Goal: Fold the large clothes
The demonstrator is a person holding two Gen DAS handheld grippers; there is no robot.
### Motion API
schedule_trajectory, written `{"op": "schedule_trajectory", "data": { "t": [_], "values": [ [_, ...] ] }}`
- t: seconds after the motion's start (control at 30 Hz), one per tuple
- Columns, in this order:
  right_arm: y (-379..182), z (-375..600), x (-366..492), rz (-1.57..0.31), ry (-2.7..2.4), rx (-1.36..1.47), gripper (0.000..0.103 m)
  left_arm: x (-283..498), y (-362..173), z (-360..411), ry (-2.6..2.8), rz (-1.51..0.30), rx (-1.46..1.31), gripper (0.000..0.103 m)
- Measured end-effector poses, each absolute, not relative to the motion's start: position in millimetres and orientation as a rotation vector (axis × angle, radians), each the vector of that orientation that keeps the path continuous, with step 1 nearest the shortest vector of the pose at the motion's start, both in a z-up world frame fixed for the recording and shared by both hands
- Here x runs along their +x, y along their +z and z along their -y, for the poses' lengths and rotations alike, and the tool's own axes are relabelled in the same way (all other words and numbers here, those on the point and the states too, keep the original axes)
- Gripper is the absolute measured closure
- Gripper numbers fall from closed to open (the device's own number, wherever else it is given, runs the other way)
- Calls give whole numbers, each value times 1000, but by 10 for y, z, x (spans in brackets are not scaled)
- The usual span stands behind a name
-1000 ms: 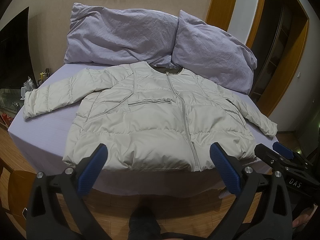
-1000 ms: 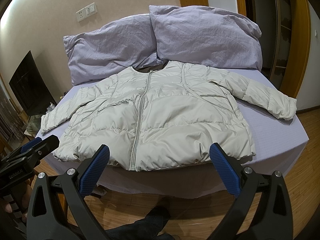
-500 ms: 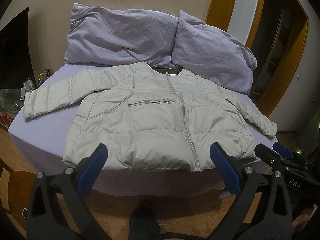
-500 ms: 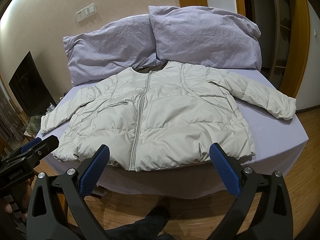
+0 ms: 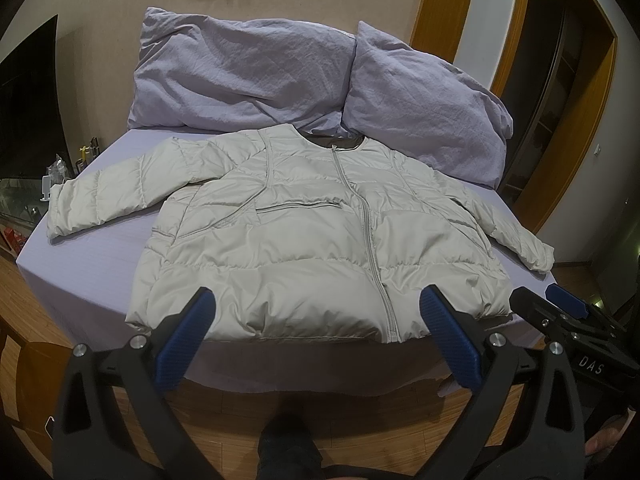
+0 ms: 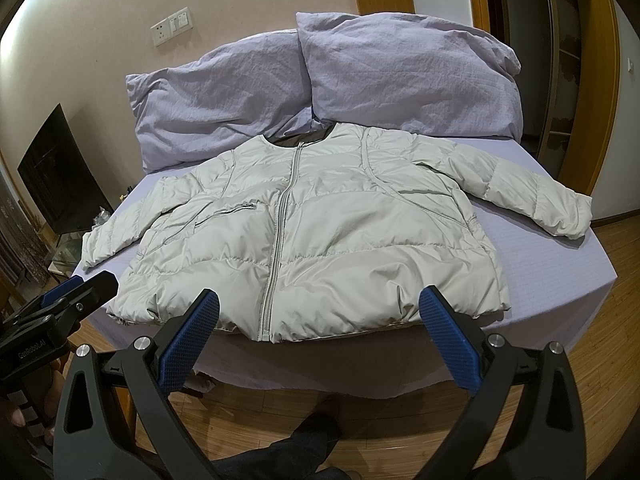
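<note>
Fingers [image 5: 184, 340] of the left gripper [image 5: 316, 336] spread wide, nothing between them; right gripper [image 6: 316, 336] the same, fingers [image 6: 448, 340] apart and empty. Both hang off the near edge of the bed [image 5: 80, 280], short of the cloth.

Jacket [image 5: 320, 240] lies flat, front up, zipped, hem along the near edge, collar toward the two pillows [image 5: 240, 76] at the far edge. One sleeve [image 5: 108, 200] runs out toward the left edge, the other sleeve [image 6: 532, 200] toward the right edge.

Change over the last second: none to speak of. Jacket in the same lie, both grippers in the same place. Judgement: folding not yet begun; the sleeves look like the first thing to bring in.
</note>
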State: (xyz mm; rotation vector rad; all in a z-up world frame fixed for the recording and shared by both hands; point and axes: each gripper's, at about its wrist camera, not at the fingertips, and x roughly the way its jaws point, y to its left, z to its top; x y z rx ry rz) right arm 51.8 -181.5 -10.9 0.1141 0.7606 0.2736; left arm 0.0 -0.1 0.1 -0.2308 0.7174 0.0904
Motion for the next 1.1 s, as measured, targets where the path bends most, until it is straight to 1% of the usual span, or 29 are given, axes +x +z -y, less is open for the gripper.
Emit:
{"op": "schedule_trajectory", "data": {
  "t": [1.1],
  "values": [
    [-135,1871,571,-768,270,124,1,-1,0,-6,92,-723,-230,2]
  ]
}}
